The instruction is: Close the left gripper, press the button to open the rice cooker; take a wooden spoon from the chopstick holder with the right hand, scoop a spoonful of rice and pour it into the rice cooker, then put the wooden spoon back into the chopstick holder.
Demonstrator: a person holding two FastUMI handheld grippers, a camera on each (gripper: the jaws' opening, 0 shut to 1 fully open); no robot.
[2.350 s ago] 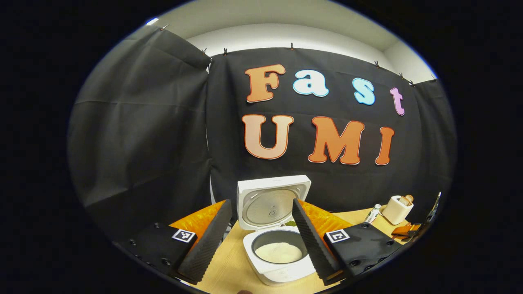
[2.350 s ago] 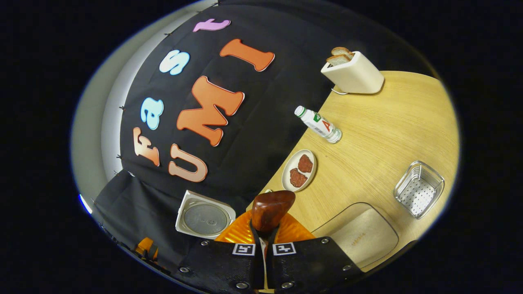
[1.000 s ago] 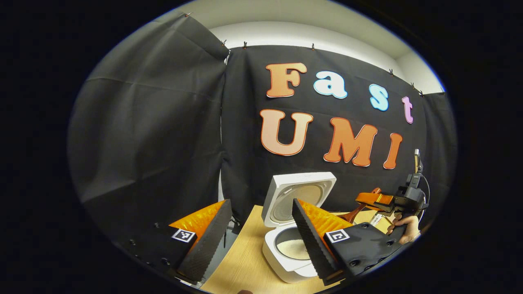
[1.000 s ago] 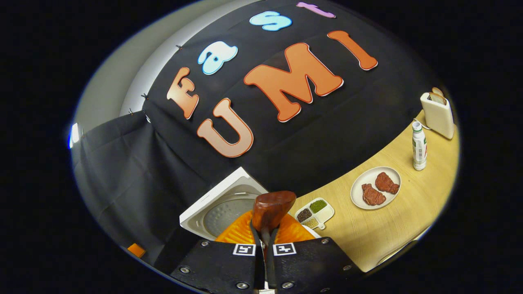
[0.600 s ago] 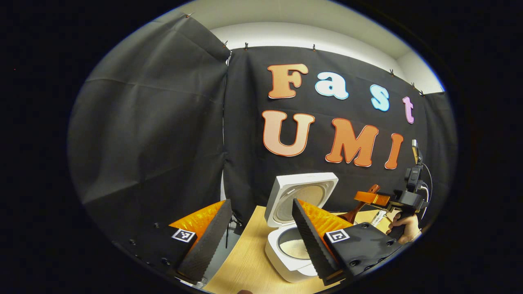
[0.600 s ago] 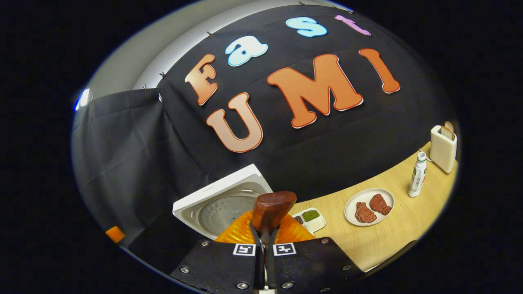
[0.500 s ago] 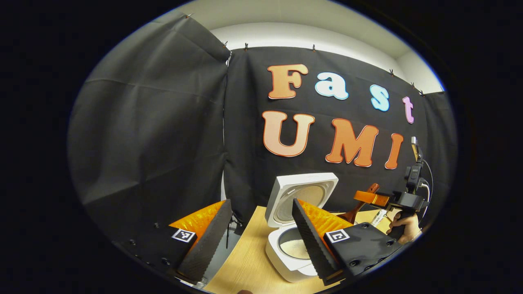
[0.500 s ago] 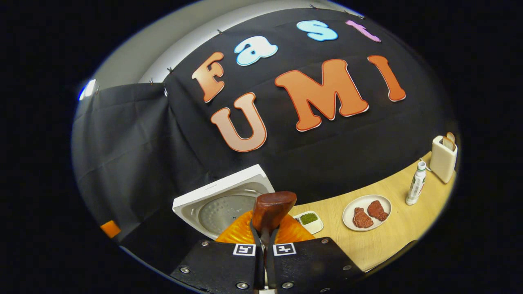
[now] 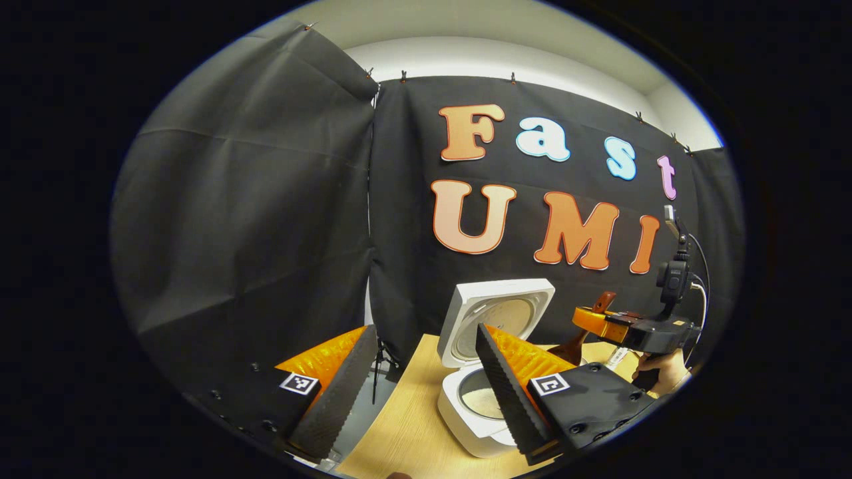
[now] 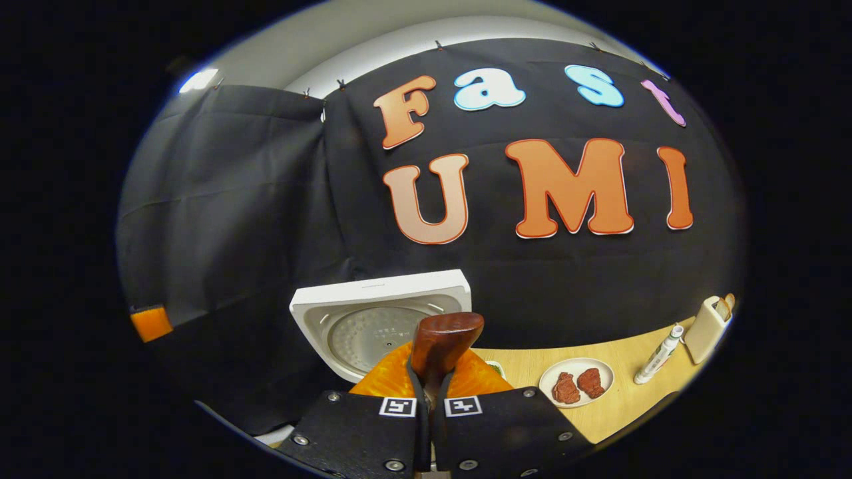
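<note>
The left gripper (image 9: 419, 386) has its fingers spread apart with nothing between them, above the wooden table (image 9: 406, 432). Just past them sits the rice cooker (image 9: 476, 409) — lid raised, white rice showing in its pot. Farther right, the right gripper (image 10: 429, 389) is clamped tight on the wooden spoon (image 10: 442, 342), held by a hand (image 9: 659, 372). Beyond it lie a plate of meat (image 10: 576, 386), a bottle (image 10: 655, 362) and a toaster (image 10: 705, 329) — all near the table's back edge
</note>
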